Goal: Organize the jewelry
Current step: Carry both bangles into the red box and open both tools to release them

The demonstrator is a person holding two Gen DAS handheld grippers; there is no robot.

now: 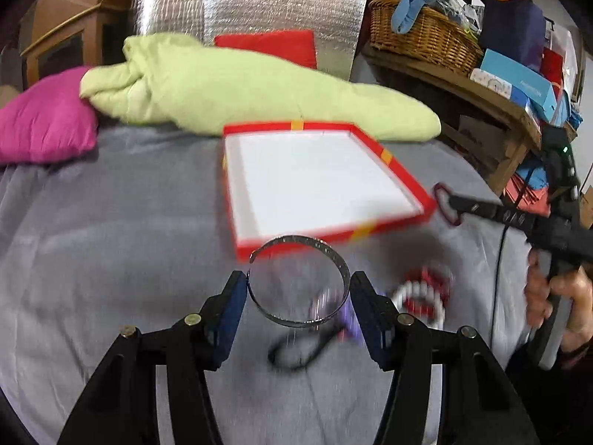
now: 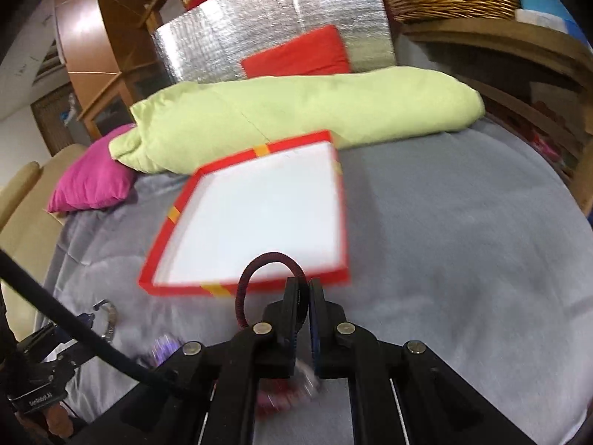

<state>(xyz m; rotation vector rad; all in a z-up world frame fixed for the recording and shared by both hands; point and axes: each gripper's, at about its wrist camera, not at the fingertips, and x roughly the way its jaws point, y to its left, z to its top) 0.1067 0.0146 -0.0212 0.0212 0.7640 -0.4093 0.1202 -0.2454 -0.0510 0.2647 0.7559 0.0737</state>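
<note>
Grey bedsheet (image 1: 111, 241) w/ shallow red cardboard box, white inside (image 1: 315, 178), blurred. Left gripper (image 1: 298, 291) near box's front edge, pads clamped across silver open cuff bangle (image 1: 300, 282). Right gripper (image 2: 308, 298) pinched tight on dark red corded loop bracelet (image 2: 259, 263), by box's front rim. Beaded pieces (image 1: 422, 296) nearer than box, smeared, hard to ID.

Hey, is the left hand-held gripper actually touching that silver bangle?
Touching. The left wrist view shows the silver bangle spanning the left hand-held gripper, with a blue pad pressed against each side and the bangle lifted off the grey blanket.

Two claw-mounted fisheyes, close, angled down, sharing the red box (image 1: 333, 237).
</note>
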